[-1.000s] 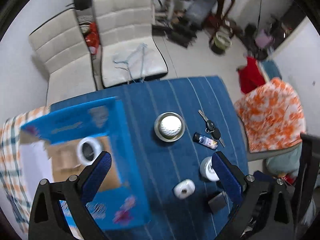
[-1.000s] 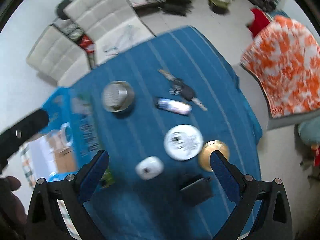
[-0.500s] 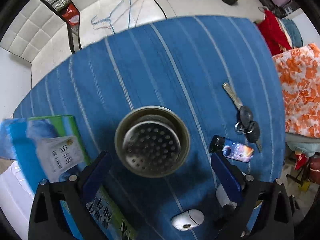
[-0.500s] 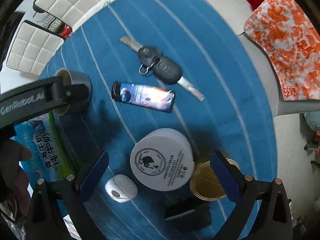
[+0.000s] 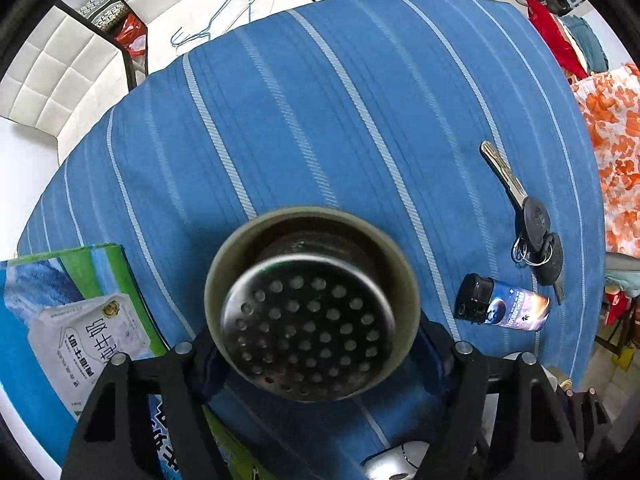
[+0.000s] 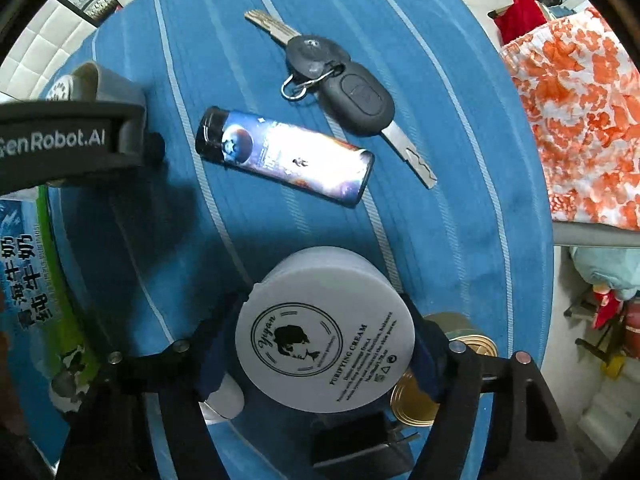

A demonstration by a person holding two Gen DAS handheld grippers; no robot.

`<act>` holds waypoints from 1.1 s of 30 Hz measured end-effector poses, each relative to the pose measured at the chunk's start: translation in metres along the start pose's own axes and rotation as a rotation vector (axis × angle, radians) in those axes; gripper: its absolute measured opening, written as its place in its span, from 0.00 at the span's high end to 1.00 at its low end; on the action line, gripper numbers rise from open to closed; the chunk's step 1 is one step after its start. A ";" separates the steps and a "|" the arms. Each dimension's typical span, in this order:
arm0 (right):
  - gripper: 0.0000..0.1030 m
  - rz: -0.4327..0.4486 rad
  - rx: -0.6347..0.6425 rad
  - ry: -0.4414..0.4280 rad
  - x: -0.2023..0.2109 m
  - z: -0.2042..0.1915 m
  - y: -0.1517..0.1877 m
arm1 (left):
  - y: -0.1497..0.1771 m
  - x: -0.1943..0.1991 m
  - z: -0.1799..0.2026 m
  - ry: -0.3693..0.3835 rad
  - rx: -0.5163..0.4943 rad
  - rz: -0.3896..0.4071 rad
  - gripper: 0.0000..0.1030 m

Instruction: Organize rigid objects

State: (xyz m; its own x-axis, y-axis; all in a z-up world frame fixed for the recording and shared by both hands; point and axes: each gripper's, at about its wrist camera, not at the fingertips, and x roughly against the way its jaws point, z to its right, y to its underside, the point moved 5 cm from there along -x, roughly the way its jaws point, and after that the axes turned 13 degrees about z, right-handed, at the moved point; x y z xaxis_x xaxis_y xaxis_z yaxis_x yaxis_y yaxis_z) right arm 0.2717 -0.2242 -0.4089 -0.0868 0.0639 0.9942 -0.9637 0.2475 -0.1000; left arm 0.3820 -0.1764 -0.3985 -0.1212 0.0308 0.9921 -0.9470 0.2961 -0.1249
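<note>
The strainer (image 5: 310, 322) sits on the blue cloth (image 5: 320, 100), the left gripper (image 5: 316, 354) just closing its jaws around it. The right gripper (image 6: 324, 354) likewise closes around the cream jar (image 6: 325, 336); contact seems made, though pads are mostly hidden.

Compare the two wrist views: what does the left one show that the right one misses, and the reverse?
Left only: wire hangers on a white seat.
Right only: the cream jar between the right hand-held gripper fingers, a gold lid, a black charger.
Both: the strainer cup, lighter, keys, striped blue cloth.
</note>
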 end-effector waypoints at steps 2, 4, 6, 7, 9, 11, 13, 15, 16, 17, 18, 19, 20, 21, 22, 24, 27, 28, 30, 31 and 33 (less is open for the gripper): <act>0.26 0.002 -0.010 0.004 0.001 0.000 -0.001 | -0.002 -0.002 -0.002 0.002 0.000 -0.001 0.28; 0.29 0.007 -0.018 0.005 0.001 0.001 -0.002 | -0.008 -0.005 -0.009 0.004 0.000 0.007 0.28; 0.30 0.008 -0.021 0.005 0.003 0.001 -0.004 | -0.010 -0.007 -0.012 0.004 0.001 0.030 0.33; 0.30 0.007 -0.020 0.004 0.002 0.002 -0.005 | -0.010 -0.006 -0.012 0.007 0.003 0.039 0.35; 0.31 0.008 -0.019 0.002 0.003 0.002 -0.006 | -0.009 -0.004 -0.009 -0.001 -0.009 0.047 0.35; 0.31 0.014 -0.006 0.003 0.004 0.005 -0.008 | -0.007 -0.002 -0.008 -0.002 -0.009 0.048 0.35; 0.31 0.031 0.000 0.006 0.006 0.012 -0.009 | -0.004 0.000 -0.004 0.006 -0.006 0.046 0.36; 0.31 0.042 -0.002 0.002 0.011 0.015 -0.008 | -0.001 0.005 -0.004 0.012 0.001 0.057 0.36; 0.31 0.047 -0.004 -0.003 0.014 0.018 -0.008 | 0.000 0.010 -0.004 0.016 0.006 0.066 0.36; 0.31 0.051 -0.004 -0.003 0.016 0.018 -0.009 | 0.001 0.013 -0.004 0.018 0.008 0.074 0.36; 0.31 0.059 -0.001 -0.004 0.020 0.021 -0.008 | 0.002 0.018 -0.003 0.024 0.013 0.083 0.37; 0.31 0.065 0.000 -0.008 0.023 0.022 -0.008 | 0.003 0.025 -0.003 0.030 0.016 0.099 0.37; 0.31 0.072 0.000 -0.013 0.028 0.024 -0.008 | 0.004 0.031 -0.002 0.033 0.017 0.112 0.53; 0.31 0.078 0.001 -0.015 0.031 0.026 -0.008 | 0.005 0.039 -0.003 0.002 0.009 0.124 0.98; 0.31 0.086 0.011 -0.015 0.036 0.026 -0.008 | 0.005 0.047 -0.002 0.028 0.014 0.147 0.99; 0.31 0.097 0.019 -0.013 0.042 0.027 -0.008 | 0.007 0.060 -0.001 0.053 0.025 0.155 0.99; 0.31 0.102 0.030 -0.021 0.045 0.026 -0.006 | 0.008 0.060 -0.001 0.088 0.041 0.151 0.98; 0.31 0.099 0.024 -0.040 0.046 0.027 -0.005 | 0.009 0.057 -0.006 0.095 0.052 0.138 0.98; 0.31 0.096 0.019 -0.069 0.046 0.029 -0.003 | 0.006 0.058 -0.017 0.128 0.111 0.125 0.98; 0.31 0.095 0.019 -0.086 0.047 0.030 -0.003 | 0.005 0.059 -0.020 0.157 0.127 0.119 0.98; 0.31 0.094 0.008 -0.115 0.048 0.030 -0.003 | 0.000 0.064 -0.029 0.193 0.170 0.100 0.83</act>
State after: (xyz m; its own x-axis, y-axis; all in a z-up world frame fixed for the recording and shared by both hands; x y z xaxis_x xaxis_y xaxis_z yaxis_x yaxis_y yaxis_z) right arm 0.2626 -0.2507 -0.3593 -0.2051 -0.0250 0.9784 -0.9518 0.2380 -0.1935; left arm 0.3831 -0.1463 -0.3349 -0.1735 0.2384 0.9556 -0.9714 0.1180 -0.2058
